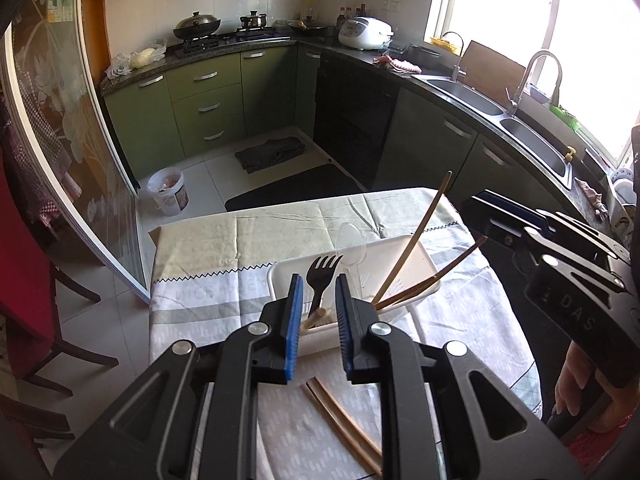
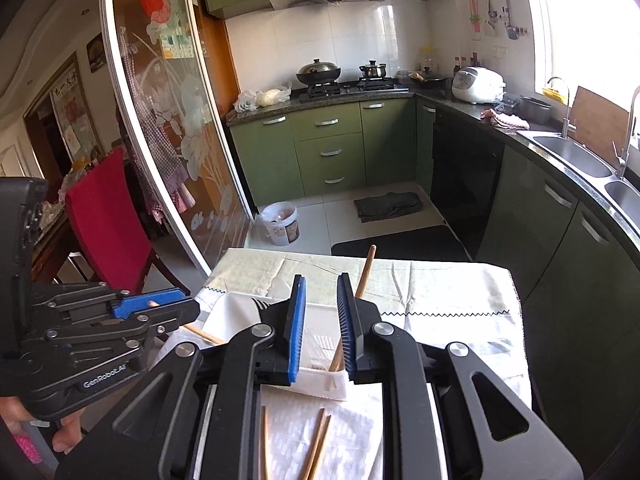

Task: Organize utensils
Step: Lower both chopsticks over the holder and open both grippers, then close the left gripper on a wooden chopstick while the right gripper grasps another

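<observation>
A white utensil holder stands on the cloth-covered table. It holds a black fork, a clear plastic spoon and wooden chopsticks that lean out to the right. My left gripper is open just above the holder's near edge, with the fork handle between its pads. My right gripper is open over the holder, with one upright chopstick by its right pad. More chopsticks lie loose on the cloth near me; they also show in the right wrist view.
The table is small, with floor all round. A red chair and a glass sliding door are to the left. Green cabinets, a sink and a stove run behind. A white bucket stands on the floor.
</observation>
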`<state>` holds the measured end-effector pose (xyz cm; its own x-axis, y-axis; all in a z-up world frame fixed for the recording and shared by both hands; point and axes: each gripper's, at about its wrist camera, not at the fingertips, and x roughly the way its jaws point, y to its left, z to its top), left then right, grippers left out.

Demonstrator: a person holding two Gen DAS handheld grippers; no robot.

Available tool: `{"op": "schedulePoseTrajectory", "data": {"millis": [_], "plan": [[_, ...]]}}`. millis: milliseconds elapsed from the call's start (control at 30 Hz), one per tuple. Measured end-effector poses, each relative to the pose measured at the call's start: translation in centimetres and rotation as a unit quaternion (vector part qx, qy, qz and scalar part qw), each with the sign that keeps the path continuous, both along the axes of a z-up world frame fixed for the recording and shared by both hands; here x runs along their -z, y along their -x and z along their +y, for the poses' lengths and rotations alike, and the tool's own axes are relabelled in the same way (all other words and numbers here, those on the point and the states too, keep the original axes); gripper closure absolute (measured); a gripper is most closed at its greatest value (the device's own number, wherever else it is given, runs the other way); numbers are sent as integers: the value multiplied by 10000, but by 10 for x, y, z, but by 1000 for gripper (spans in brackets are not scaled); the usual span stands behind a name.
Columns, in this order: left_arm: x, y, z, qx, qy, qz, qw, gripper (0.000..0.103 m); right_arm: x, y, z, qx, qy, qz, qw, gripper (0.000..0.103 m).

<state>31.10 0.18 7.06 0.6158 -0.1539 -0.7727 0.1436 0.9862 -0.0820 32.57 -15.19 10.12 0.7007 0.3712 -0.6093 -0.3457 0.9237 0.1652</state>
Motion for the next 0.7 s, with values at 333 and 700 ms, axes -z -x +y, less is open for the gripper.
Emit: {"op": "schedulePoseTrajectory", "data": {"millis": [333, 700], "plan": [[22, 71, 5, -24, 177, 499, 9986, 70, 19, 115, -66, -115, -285, -351, 9989, 61], [160, 61, -8, -629, 395, 2415, 9676, 75, 131, 159, -119, 317, -651, 805, 9941, 61]]}}
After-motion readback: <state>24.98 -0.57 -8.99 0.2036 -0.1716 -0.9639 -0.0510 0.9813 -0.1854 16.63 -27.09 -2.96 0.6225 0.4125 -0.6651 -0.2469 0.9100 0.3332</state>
